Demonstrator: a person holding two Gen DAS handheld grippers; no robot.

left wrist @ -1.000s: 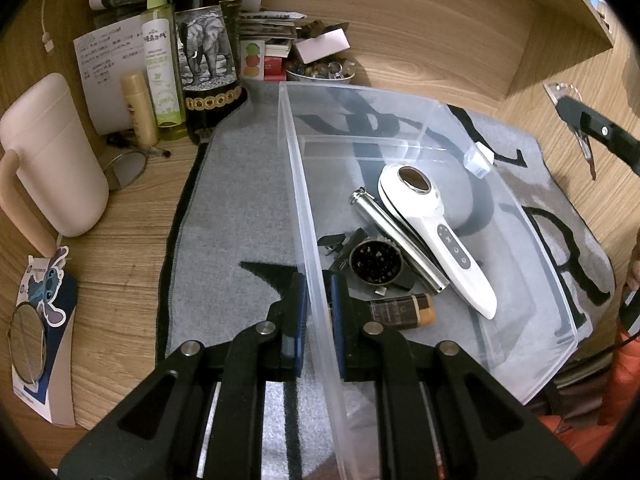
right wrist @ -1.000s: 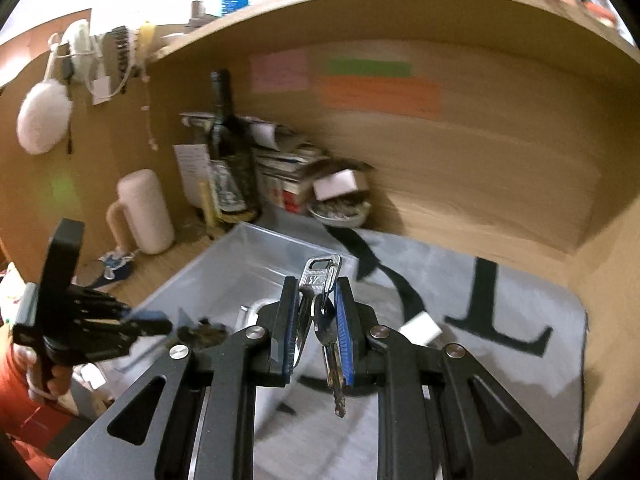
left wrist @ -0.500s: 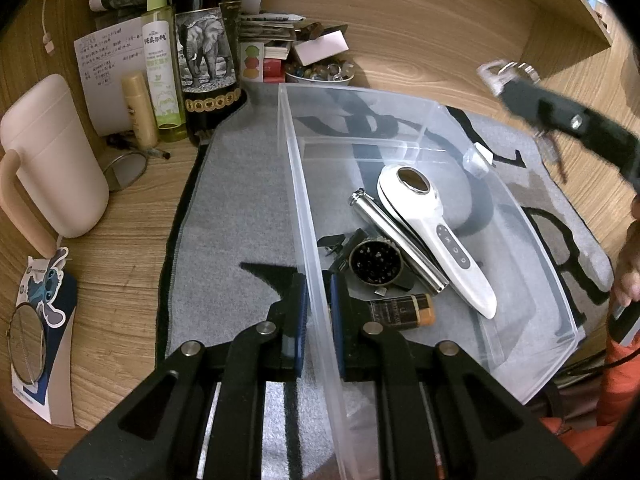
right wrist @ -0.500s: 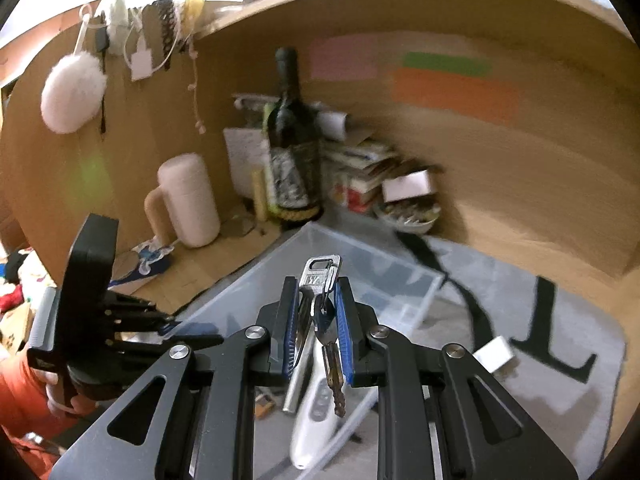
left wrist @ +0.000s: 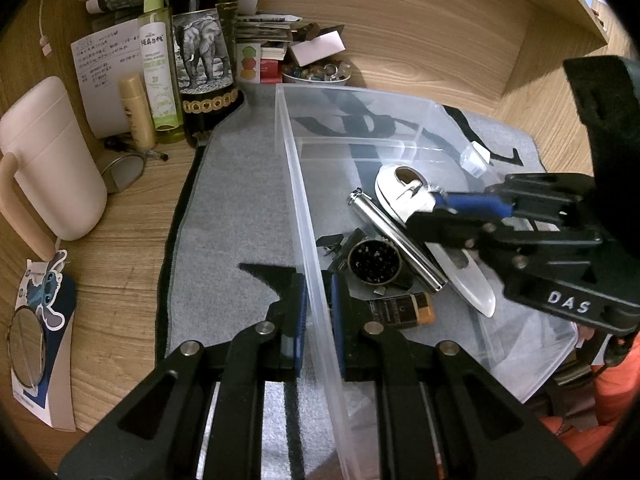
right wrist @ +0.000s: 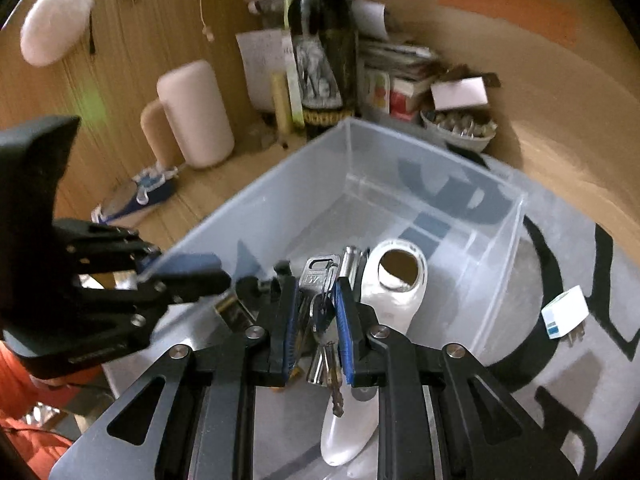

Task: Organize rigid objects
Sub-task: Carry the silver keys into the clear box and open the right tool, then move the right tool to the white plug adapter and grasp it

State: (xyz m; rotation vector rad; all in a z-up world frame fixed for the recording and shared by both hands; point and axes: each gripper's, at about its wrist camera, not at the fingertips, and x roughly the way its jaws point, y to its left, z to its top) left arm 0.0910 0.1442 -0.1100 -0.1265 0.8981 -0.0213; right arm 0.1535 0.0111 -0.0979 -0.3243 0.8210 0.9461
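A clear plastic bin [left wrist: 288, 160] stands on a grey mat. My left gripper [left wrist: 318, 300] is shut on the bin's near wall; it also shows in the right wrist view [right wrist: 172, 276]. My right gripper [right wrist: 316, 312] is shut on a bunch of keys [right wrist: 320, 280] and holds it over the bin's inside [right wrist: 352, 184]; from the left wrist view it [left wrist: 432, 204] reaches in from the right. In the bin lie a white handheld device [left wrist: 476, 280], a metal tube [left wrist: 396, 236], a round black tin [left wrist: 374, 260] and a small brown bottle [left wrist: 404, 308].
A pink mug [left wrist: 44, 160], a wine bottle [left wrist: 204, 52], a green spray bottle [left wrist: 158, 64] and a bowl of small items [left wrist: 316, 72] stand along the back. A white charger plug [right wrist: 566, 312] lies on the mat right of the bin. A small mirror [left wrist: 26, 348] lies at the left.
My right gripper has swung left and down with the keys, from beside the bin to over its inside. The left gripper has kept its hold on the bin wall.
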